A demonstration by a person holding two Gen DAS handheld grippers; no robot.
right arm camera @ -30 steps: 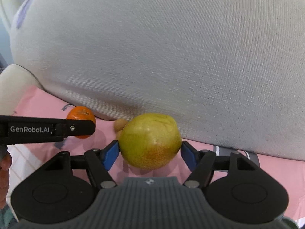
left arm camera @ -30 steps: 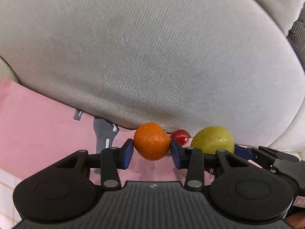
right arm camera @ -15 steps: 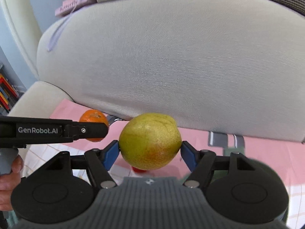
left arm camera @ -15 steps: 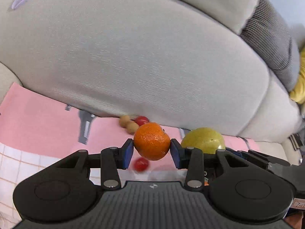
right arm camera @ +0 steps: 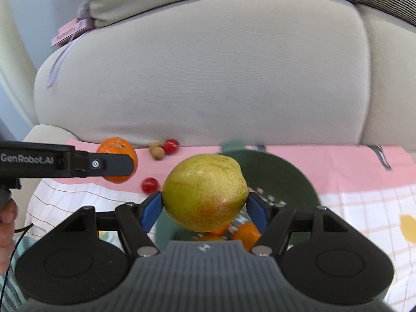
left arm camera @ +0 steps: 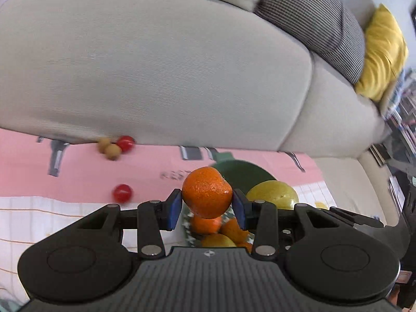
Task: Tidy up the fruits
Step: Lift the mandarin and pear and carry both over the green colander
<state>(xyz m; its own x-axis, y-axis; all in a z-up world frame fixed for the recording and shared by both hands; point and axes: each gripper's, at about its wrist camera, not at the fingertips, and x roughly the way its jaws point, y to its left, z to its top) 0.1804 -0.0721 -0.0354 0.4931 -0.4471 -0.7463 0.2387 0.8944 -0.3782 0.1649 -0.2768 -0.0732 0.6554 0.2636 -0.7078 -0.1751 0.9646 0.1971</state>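
My left gripper (left arm camera: 207, 209) is shut on an orange mandarin (left arm camera: 207, 196) and holds it above a dark green bowl (left arm camera: 244, 173). My right gripper (right arm camera: 204, 209) is shut on a yellow-green pear (right arm camera: 205, 192) above the same bowl (right arm camera: 280, 171). The pear also shows in the left wrist view (left arm camera: 273, 195), and the mandarin in the right wrist view (right arm camera: 117, 147). The bowl holds several orange and yellow fruits (left arm camera: 208, 225). Loose on the cloth lie a red cherry tomato (left arm camera: 122, 193), another red one (left arm camera: 125, 143) and two small brown fruits (left arm camera: 109, 148).
A pink and white checked cloth (right arm camera: 364, 208) covers the sofa seat. The beige sofa backrest (right arm camera: 208, 72) rises just behind the fruits. A striped grey cushion (left arm camera: 312, 18) and a yellow cushion (left arm camera: 382, 52) lie at the right.
Both grippers have risen and pulled back from the backrest with their fruits. The green bowl and the loose small fruits have come into view below.
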